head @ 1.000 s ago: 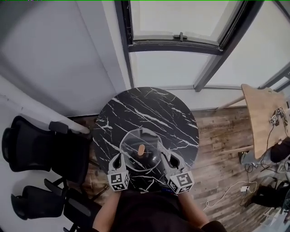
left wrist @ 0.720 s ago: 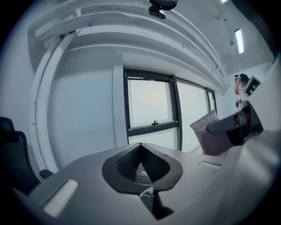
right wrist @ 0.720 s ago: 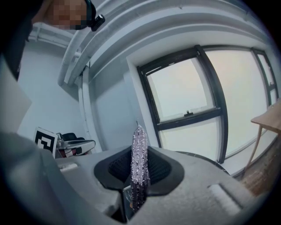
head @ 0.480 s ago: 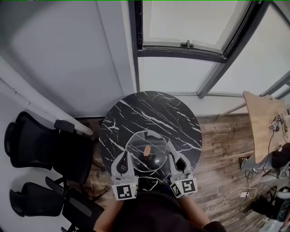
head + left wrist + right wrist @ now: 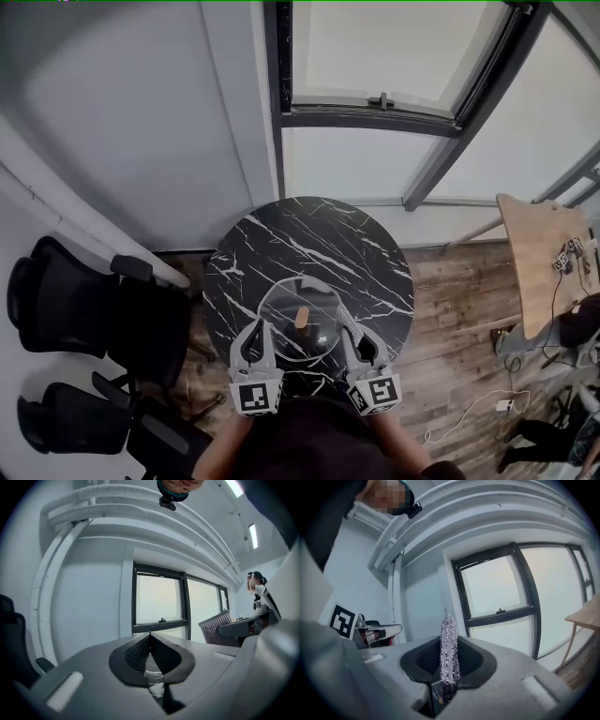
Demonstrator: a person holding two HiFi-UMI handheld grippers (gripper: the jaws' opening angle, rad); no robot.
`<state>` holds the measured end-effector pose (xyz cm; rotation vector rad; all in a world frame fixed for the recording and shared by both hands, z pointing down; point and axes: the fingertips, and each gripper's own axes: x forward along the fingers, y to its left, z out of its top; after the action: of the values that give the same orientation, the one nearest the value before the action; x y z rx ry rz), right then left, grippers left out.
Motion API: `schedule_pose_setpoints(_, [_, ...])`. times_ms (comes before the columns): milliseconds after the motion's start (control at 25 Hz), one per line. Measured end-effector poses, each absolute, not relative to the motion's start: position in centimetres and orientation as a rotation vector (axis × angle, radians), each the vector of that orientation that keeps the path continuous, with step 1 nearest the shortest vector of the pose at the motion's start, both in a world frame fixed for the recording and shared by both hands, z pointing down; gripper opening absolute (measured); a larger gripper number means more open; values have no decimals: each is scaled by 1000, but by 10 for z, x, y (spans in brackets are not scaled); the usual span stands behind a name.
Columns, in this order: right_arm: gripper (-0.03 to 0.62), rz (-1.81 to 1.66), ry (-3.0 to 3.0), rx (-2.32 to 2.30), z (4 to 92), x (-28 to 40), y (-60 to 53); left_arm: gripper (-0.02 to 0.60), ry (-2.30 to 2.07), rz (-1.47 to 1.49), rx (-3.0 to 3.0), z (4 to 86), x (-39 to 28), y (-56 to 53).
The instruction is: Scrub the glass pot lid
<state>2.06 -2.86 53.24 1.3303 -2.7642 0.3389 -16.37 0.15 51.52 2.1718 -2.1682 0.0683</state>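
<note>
Glass lid between two grippers over the marble worktop

The glass pot lid (image 5: pixel 281 314), with its wooden knob (image 5: pixel 302 318), sits above the near half of the round black white-veined worktop (image 5: pixel 319 239), between both grippers. The left gripper (image 5: pixel 255 328) has its jaws pressed tight together with the tips right at the lid's left rim, but I can't tell if they actually pinch it. The right gripper (image 5: pixel 347 321) has its jaws clamped on a glittery metal scrubber (image 5: pixel 449 658). Room-wise there's a wood floor (image 5: pixel 450 281), a dark-framed window (image 5: pixel 375 56), black chairs (image 5: pixel 66 300) on the left and a wooden table (image 5: pixel 544 253) on the right. Compared with a second ago, the left gripper's marker cube looks bigger and closer to the camera, and the lid hasn't left its spot.
</note>
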Motion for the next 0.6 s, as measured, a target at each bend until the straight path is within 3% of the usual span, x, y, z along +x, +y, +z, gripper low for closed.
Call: schedule_pose_setpoints(600, [78, 334, -2760, 1346, 534, 24, -34, 2, -2160, 92, 2186, 520, -161, 0])
